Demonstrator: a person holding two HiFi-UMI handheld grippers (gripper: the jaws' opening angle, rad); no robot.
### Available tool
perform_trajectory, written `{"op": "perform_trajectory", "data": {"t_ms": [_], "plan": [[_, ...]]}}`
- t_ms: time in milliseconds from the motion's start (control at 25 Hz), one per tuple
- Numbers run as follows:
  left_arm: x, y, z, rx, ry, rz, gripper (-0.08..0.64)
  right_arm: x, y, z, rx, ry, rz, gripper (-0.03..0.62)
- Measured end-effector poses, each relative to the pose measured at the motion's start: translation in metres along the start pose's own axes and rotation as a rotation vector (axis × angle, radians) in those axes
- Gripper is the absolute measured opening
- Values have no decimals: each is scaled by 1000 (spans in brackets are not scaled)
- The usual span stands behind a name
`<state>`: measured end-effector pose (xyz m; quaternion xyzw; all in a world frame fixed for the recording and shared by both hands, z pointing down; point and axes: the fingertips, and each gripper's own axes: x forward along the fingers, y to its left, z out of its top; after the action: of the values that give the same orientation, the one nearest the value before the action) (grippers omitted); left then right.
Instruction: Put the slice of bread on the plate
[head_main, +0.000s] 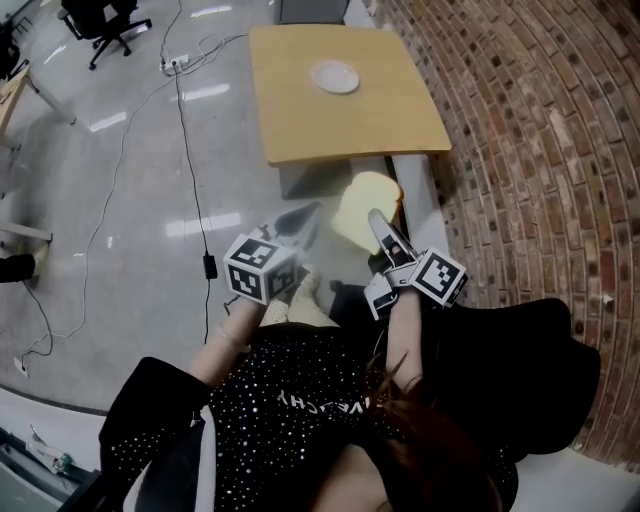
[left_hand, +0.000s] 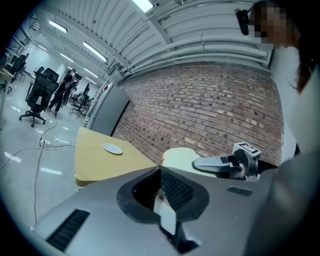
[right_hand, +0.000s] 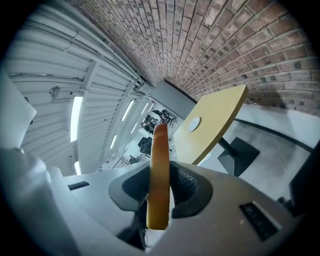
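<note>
The right gripper (head_main: 380, 225) is clenched on the slice of bread (head_main: 358, 205), holding it in the air near the person and short of the wooden table (head_main: 300, 120), where the white plate (head_main: 335, 76) sits farther off, while the left gripper (head_main: 297, 225) just beside it has its jaws pressed together on nothing.

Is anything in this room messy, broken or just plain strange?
Nothing is spilled or broken. The one odd sight: the slice of bread is clamped in the right gripper, in mid-air short of the table, whose plate is bare. A loose cable trails across the floor.
</note>
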<state>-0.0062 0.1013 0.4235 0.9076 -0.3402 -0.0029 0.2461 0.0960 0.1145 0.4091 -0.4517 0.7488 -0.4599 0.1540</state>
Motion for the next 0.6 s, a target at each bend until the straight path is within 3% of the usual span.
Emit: {"op": "perform_trajectory", "data": {"t_ms": [240, 600], "plan": [[42, 16, 20, 10, -4, 5, 11, 28, -13, 39, -4, 7, 40, 95], [89, 37, 38, 14, -12, 21, 11, 59, -41, 77, 12, 24, 12, 96]]}}
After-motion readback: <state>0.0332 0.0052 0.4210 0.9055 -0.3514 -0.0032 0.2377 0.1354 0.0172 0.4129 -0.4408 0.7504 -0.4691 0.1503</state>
